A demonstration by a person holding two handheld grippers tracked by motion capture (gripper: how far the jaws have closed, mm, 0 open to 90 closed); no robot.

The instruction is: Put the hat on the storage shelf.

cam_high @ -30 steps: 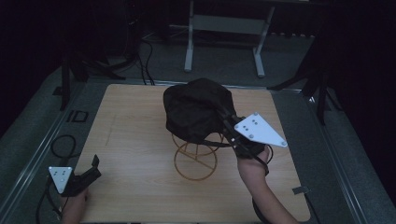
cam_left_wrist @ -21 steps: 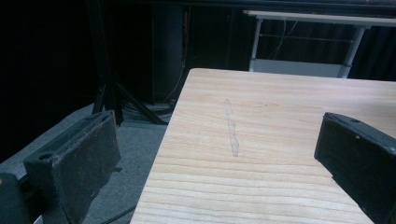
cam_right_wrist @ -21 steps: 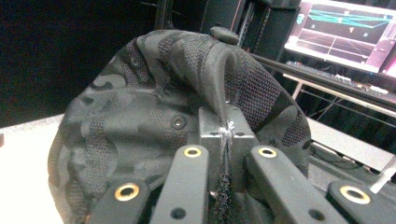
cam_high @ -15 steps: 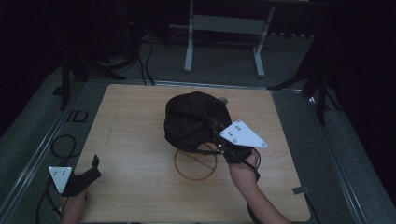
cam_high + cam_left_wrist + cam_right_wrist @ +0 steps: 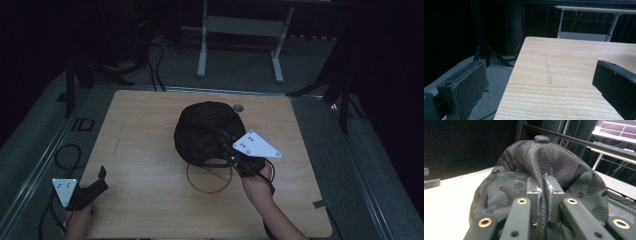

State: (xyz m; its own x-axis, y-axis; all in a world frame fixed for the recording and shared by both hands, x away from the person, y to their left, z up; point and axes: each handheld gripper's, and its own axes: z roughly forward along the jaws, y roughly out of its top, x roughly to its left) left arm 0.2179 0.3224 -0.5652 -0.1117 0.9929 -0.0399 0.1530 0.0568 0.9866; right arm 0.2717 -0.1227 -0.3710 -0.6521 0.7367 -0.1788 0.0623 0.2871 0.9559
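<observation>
A dark mesh cap [image 5: 205,131] sits over a thin wire stand, whose gold ring base [image 5: 208,177] rests on the wooden table [image 5: 145,150]. My right gripper [image 5: 225,139] is shut on a fold of the cap's fabric; in the right gripper view the cap [image 5: 541,165] rises right in front of my right gripper [image 5: 542,200], with cloth pinched between the jaws. My left gripper [image 5: 100,179] rests at the table's front left corner, open. In the left gripper view its fingers [image 5: 466,85] stand wide apart over bare wood with nothing between them.
A small round grommet [image 5: 238,107] is set in the table near the far edge. Cables [image 5: 65,155] lie on the grey floor to the left. A white metal frame [image 5: 240,30] stands behind the table. A tape scrap [image 5: 320,203] marks the front right corner.
My right gripper has moved left and toward the table's front with the cap in it, and the cap has come lower over the ring base. The left gripper has not moved.
</observation>
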